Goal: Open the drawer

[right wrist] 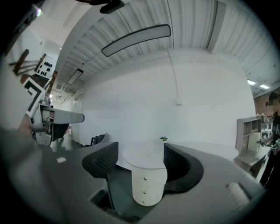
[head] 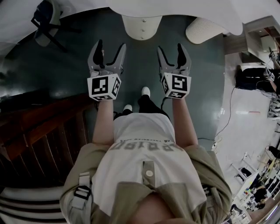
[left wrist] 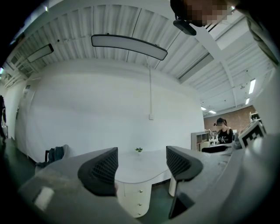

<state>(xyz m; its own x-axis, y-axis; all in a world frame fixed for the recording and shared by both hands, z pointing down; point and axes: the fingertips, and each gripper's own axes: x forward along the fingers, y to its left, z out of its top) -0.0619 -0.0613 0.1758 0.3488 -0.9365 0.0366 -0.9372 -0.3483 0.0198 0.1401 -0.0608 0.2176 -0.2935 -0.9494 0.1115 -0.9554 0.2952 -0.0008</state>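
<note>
1. state: left hand-held gripper (head: 110,45) and right hand-held gripper (head: 170,47) both stand with jaws wide and nothing between them.
2. location: the drawer unit (head: 142,27) stands at 12 o'clock, well apart from both, under the white counter (head: 175,8).
3. contents: all drawer fronts are shut, so i cannot see what they hold.
4. procedure, as i judge it: approach, centre one knob (right wrist: 145,178) between the right jaws, close squarely, and pull straight back so the grip does not slip off.

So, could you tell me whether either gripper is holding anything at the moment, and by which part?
Nothing is held: the left gripper and right gripper both have open, empty jaws.
</note>
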